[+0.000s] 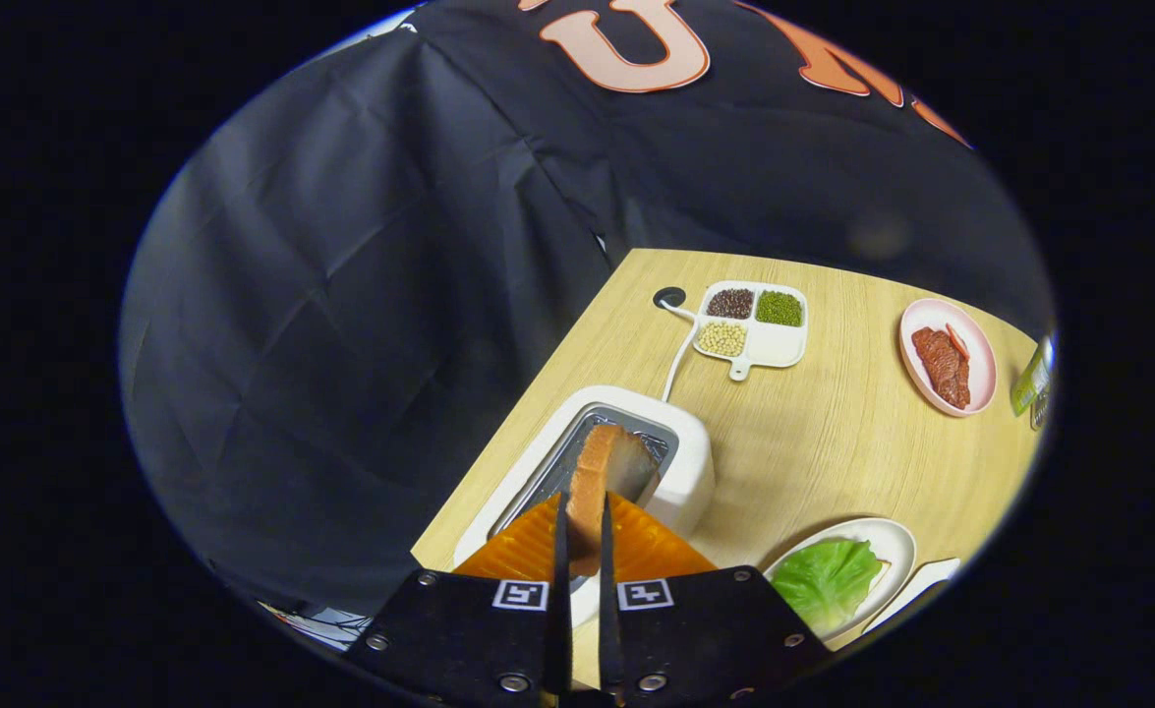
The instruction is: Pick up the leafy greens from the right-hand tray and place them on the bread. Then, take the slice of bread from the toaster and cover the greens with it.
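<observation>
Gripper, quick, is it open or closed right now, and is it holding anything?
Gripper: closed on the bread slice, held between both fingers just above the toaster.

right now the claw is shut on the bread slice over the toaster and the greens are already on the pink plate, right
Not quite. The gripper view shows the claw shut on the bread slice over the toaster, but the greens lie on the white plate beside the toaster. The pink plate holds reddish meat-like pieces.
</observation>
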Action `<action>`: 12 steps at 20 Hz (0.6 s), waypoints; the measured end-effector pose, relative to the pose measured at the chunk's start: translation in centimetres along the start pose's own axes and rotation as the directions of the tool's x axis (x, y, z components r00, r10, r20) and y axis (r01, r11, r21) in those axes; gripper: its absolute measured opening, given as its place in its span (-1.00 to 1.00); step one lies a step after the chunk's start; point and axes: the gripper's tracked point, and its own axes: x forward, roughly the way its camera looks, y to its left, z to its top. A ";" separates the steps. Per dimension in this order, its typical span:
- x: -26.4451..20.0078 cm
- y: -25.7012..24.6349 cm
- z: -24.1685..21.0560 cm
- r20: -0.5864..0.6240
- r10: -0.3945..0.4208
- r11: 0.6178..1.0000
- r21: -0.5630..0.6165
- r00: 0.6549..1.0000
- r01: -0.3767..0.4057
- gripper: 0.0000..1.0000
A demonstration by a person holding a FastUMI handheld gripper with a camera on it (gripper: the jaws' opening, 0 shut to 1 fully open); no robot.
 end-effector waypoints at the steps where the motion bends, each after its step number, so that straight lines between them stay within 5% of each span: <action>1: -0.5 -0.1 0.0 0.012 0.003 1.000 -0.002 1.000 -0.003 -0.78; 12: -5.9 -2.7 -0.3 0.115 0.080 0.995 0.055 0.990 -0.087 -0.78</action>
